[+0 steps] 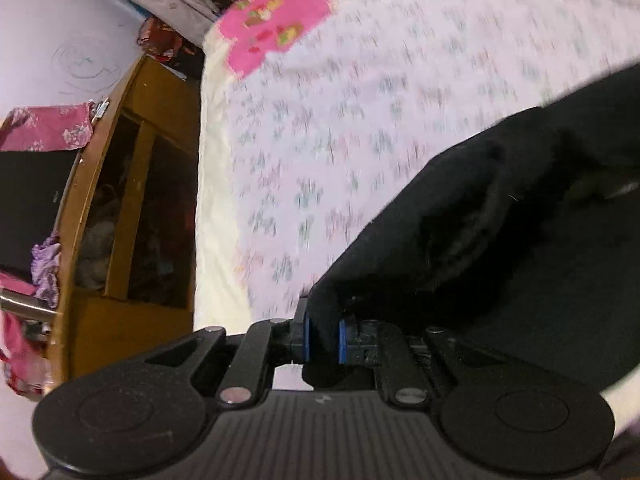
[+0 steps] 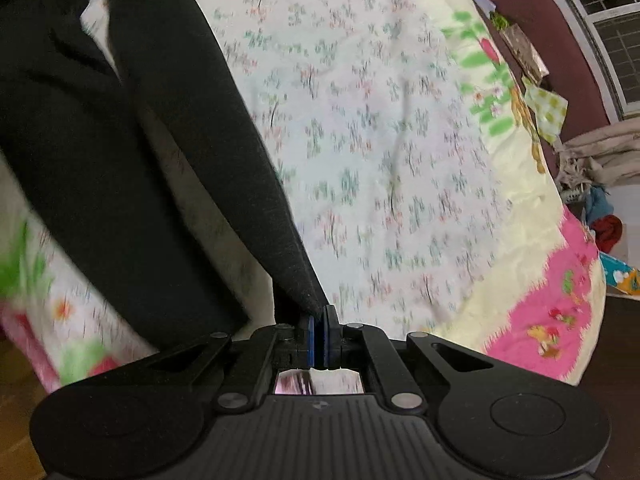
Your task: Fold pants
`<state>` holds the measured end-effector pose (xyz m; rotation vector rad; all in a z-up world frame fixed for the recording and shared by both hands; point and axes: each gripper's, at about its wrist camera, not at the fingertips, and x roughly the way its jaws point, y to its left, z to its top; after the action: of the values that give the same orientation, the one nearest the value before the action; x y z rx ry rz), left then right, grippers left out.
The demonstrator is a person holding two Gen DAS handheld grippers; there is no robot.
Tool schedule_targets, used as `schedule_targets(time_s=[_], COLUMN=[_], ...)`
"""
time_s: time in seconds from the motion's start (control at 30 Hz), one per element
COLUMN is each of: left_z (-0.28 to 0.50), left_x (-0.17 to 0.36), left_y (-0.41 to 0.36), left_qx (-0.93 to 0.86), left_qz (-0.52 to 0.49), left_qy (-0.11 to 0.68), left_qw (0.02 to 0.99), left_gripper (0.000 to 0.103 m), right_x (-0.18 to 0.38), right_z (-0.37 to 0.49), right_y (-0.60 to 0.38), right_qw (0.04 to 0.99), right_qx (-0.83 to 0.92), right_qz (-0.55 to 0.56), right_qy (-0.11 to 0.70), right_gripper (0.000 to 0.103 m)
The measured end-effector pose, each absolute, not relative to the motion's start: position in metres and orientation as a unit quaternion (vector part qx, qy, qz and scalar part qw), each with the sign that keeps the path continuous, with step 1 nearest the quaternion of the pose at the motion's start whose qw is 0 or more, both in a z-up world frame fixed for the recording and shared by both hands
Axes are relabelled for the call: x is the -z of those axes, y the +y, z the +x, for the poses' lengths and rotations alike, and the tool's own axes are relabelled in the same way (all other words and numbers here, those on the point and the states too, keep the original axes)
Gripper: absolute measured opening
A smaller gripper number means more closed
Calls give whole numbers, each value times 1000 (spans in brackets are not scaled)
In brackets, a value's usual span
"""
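The black pants [image 1: 500, 216] hang over a floral bedsheet [image 1: 360, 100]. In the left wrist view my left gripper [image 1: 324, 338] is shut on a thick corner of the pants, which spread up and to the right. In the right wrist view my right gripper [image 2: 319, 334] is shut on a thin edge of the pants [image 2: 132, 148], which stretch up and to the left, lifted above the bedsheet [image 2: 380, 140]. Both views are blurred by motion.
A wooden cabinet [image 1: 132, 200] stands left of the bed, with pink cloth [image 1: 48, 132] on top. The sheet has a pink patterned border [image 2: 548, 320]. A window [image 2: 604, 20] and piled clothes [image 2: 596, 160] lie beyond the bed's right side.
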<state>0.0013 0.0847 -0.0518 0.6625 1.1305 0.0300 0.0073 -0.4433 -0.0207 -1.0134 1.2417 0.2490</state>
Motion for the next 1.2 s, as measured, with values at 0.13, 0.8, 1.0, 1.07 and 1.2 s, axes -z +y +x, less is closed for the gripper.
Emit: schedule_targets(time_s=[0.13, 0.8, 1.0, 1.07, 1.2], left_z=[-16, -46, -40, -44, -55], left_x=[84, 129, 146, 156, 164], left_y=[93, 122, 139, 137, 141], left_qx=[6, 16, 4, 12, 11], left_qz=[329, 343, 339, 346, 356], left_qy=[551, 583, 592, 597, 613], left_qw=[767, 736, 731, 723, 705], left_gripper=[21, 21, 21, 21, 20], right_x=[37, 90, 89, 107, 135], right_z=[-17, -31, -53, -58, -60], right_y=[-455, -452, -441, -441, -443], right_qw=[660, 615, 601, 585, 574], right_qx=[-94, -87, -101, -109, -116], right_qz=[-454, -447, -441, -451, -445], right_qy=[591, 644, 659, 666, 678], right_gripper=[0, 0, 0, 0, 0])
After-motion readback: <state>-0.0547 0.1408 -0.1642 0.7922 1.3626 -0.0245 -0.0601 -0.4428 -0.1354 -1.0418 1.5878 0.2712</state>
